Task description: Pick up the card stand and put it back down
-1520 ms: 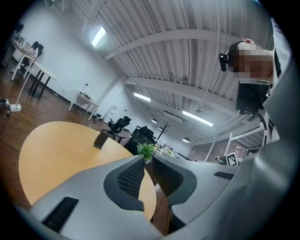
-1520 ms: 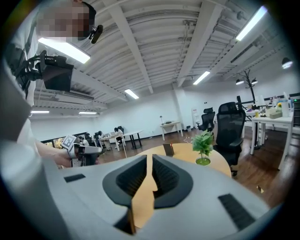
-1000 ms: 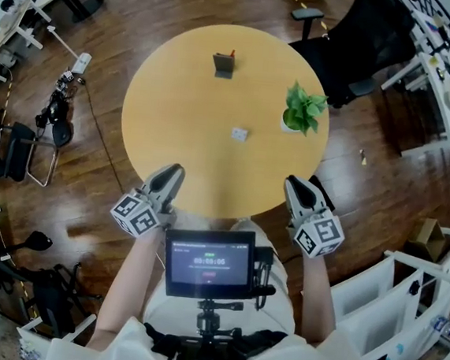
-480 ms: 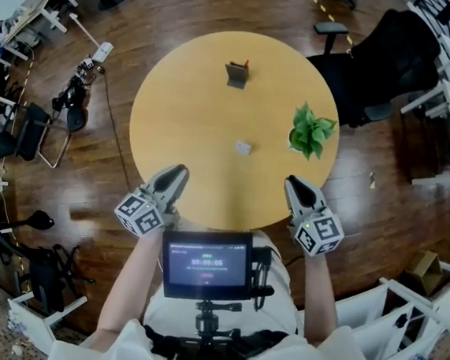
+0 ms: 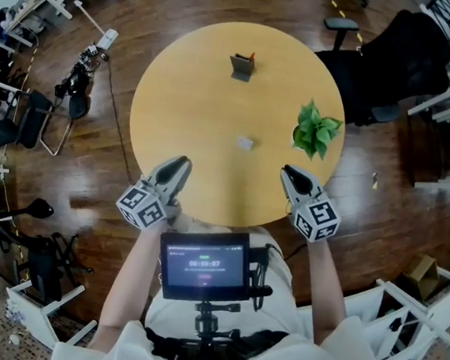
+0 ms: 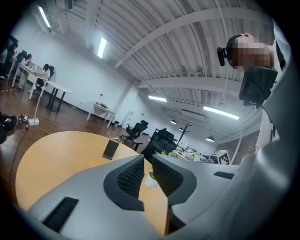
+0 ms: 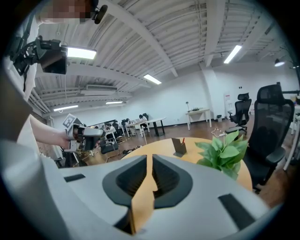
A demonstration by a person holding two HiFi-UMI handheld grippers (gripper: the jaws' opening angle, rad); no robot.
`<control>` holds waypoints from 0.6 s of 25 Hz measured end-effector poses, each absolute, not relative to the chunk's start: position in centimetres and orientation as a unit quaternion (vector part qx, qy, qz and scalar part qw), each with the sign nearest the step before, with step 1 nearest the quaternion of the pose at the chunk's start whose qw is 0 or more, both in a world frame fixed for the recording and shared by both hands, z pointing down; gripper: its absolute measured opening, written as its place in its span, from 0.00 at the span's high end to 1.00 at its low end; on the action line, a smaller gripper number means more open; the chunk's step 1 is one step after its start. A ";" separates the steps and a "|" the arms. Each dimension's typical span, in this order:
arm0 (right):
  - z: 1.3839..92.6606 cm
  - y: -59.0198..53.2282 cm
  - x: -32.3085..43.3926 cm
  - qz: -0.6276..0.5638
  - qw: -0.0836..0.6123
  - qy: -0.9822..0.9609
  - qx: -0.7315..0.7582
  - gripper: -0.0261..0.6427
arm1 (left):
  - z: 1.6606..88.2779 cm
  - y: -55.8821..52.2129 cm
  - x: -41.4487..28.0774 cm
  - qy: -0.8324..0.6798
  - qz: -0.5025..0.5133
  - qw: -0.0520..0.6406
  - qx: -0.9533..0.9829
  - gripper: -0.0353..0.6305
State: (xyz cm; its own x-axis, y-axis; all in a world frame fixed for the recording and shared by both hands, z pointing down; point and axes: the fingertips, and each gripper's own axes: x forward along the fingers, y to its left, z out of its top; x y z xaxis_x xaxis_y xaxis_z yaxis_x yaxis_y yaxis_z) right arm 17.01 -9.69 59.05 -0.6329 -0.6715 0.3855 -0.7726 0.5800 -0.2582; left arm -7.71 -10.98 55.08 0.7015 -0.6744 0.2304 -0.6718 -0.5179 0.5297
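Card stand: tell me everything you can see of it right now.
The card stand is a small dark grey piece with a slanted panel rising from a flat base. Something red, too small to identify, sticks up at one top corner. The stand sits upright on the far part of the round wooden table, well apart from the potted plant. Only the table touches it.

- screen (image 5: pixel 206 264) on the near chest rig: timer-looking digits, too blurry to actually read
- left marker cube (image 5: pixel 142 207) and right marker cube (image 5: pixel 317 218): just black-and-white square codes, no letters
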 end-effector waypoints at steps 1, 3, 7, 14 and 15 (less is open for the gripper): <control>59.3 -10.0 17.0 0.202 0.128 -0.879 0.412 0.88 | 55.2 -11.2 -7.6 -0.383 0.000 0.302 0.873 0.87; 59.6 -10.4 16.9 0.198 0.136 -0.877 0.416 0.88 | 55.4 -11.6 -7.5 -0.375 0.009 0.298 0.878 0.87; 60.3 -11.3 16.1 0.194 0.143 -0.875 0.419 0.88 | 55.2 -12.4 -8.0 -0.363 0.022 0.287 0.886 0.87; 62.8 -11.9 15.1 0.201 0.179 -0.871 0.411 0.86 | 55.6 -12.8 -9.2 -0.358 0.039 0.281 0.890 0.87; 63.3 -12.1 14.9 0.204 0.182 -0.871 0.409 0.85 | 55.7 -12.8 -9.3 -0.357 0.042 0.280 0.890 0.87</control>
